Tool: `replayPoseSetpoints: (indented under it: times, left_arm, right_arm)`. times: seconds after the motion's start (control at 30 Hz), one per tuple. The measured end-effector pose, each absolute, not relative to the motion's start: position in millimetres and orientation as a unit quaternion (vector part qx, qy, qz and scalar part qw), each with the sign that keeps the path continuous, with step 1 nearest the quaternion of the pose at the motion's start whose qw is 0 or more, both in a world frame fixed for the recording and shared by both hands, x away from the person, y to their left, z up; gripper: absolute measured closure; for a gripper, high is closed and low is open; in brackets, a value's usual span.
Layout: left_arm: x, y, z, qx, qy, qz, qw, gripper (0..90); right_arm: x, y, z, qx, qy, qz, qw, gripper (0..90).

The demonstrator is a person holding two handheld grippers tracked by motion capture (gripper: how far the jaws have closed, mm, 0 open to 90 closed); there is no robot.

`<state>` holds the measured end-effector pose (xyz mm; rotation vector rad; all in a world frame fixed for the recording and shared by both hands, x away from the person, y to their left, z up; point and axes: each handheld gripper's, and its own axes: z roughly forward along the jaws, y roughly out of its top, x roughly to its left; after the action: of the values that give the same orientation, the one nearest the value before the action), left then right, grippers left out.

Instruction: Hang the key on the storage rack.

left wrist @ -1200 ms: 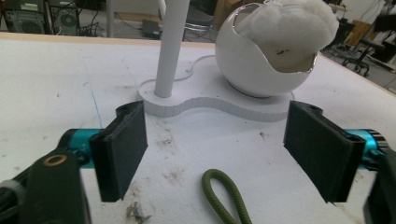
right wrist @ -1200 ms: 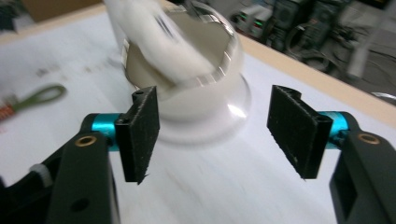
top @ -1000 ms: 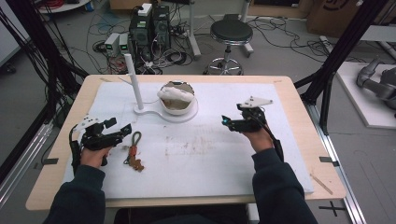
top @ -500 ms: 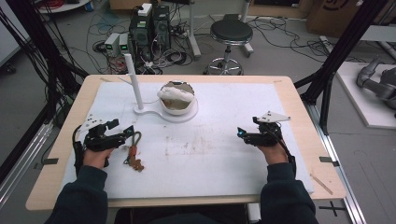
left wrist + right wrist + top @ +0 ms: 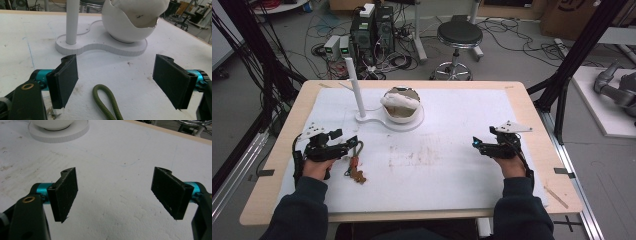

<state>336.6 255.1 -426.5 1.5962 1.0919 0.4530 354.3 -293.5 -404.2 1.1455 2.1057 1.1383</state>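
— Where's the olive-green braided cord (image 5: 106,101)?

— Near the worktop's (image 5: 452,120) left edge, its loop between my left claw's (image 5: 117,83) wide jaws. I should lower squarely, then close. My right claw (image 5: 116,195) gapes empty.

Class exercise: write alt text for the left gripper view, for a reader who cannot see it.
The left gripper is open, its two black jaws either side of an olive-green cord loop lying on the white table. Behind stands a white stand with an upright post and a bowl.
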Motion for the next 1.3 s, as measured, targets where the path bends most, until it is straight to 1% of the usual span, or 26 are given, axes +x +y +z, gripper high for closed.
replayPoseSetpoints:
  times: [0.07, 0.13, 0.23, 0.33, 0.37, 0.4, 0.5, 0.6, 0.7, 0.77, 0.93, 1.03, 1.07, 1.1, 1.17, 1.2, 1.3]
  left_arm:
    - [335.8, 253.3, -426.2, 0.68, 0.459, 0.19, 0.539, 20.5]
    - [336.1, 249.9, -425.0, 0.694, 0.463, 0.189, 0.519, 20.5]
    - [332.5, 242.8, -423.0, 0.699, 0.471, 0.185, 0.506, 19.7]
    - [327.0, 233.3, -424.6, 0.718, 0.48, 0.186, 0.468, 20.4]
    - [325.7, 232.0, -425.2, 0.724, 0.482, 0.185, 0.458, 23.4]
    - [324.0, 230.0, -426.4, 0.727, 0.483, 0.181, 0.452, 30.3]
    - [320.2, 227.5, -428.5, 0.732, 0.491, 0.178, 0.438, 32.0]
    - [316.2, 226.2, -431.4, 0.739, 0.494, 0.178, 0.422, 36.9]
    - [314.7, 224.0, -435.9, 0.754, 0.494, 0.181, 0.394, 40.9]
    - [315.6, 222.9, -437.8, 0.761, 0.492, 0.186, 0.379, 41.1]
    - [317.7, 219.6, -444.2, 0.772, 0.496, 0.18, 0.355, 43.1]
    - [317.3, 214.8, -442.6, 0.789, 0.479, 0.198, 0.329, 45.0]
    - [317.5, 213.5, -441.7, 0.793, 0.476, 0.198, 0.325, 49.5]
    - [317.8, 213.2, -440.6, 0.799, 0.468, 0.191, 0.325, 49.5]
    - [317.7, 212.1, -439.6, 0.808, 0.454, 0.186, 0.327, 59.4]
    - [317.8, 211.8, -438.9, 0.813, 0.447, 0.184, 0.325, 62.8]
    - [319.1, 212.5, -438.6, 0.816, 0.439, 0.178, 0.331, 67.8]
  right_arm:
    - [353.9, -292.6, -406.8, 0.416, 0.775, 0.412, 0.239, 21.7]
    - [354.4, -292.1, -407.3, 0.414, 0.777, 0.411, 0.237, 21.7]
    - [354.4, -289.2, -408.9, 0.409, 0.783, 0.408, 0.232, 21.8]
    - [353.2, -288.6, -409.4, 0.404, 0.786, 0.407, 0.231, 21.8]
    - [352.7, -288.8, -409.7, 0.402, 0.787, 0.408, 0.23, 21.8]
    - [352.5, -289.9, -410.6, 0.404, 0.786, 0.409, 0.227, 21.8]
    - [353.9, -291.5, -411.4, 0.406, 0.785, 0.409, 0.227, 21.8]
    - [355.0, -291.4, -412.1, 0.409, 0.784, 0.409, 0.225, 21.9]
    - [356.9, -290.4, -413.5, 0.407, 0.787, 0.406, 0.224, 21.9]
    - [357.4, -289.6, -414.0, 0.407, 0.788, 0.405, 0.222, 21.9]
    - [357.3, -288.5, -414.4, 0.407, 0.79, 0.401, 0.222, 22.0]
    - [356.9, -288.4, -414.4, 0.406, 0.791, 0.401, 0.222, 23.4]
    - [356.7, -288.4, -414.5, 0.406, 0.791, 0.4, 0.223, 23.4]
    - [356.6, -288.3, -414.9, 0.406, 0.791, 0.4, 0.222, 23.4]
    - [356.3, -287.8, -415.2, 0.408, 0.791, 0.399, 0.221, 23.4]
    - [356.2, -287.9, -415.2, 0.407, 0.792, 0.397, 0.222, 23.5]
    - [355.6, -287.8, -415.0, 0.408, 0.791, 0.398, 0.221, 23.5]
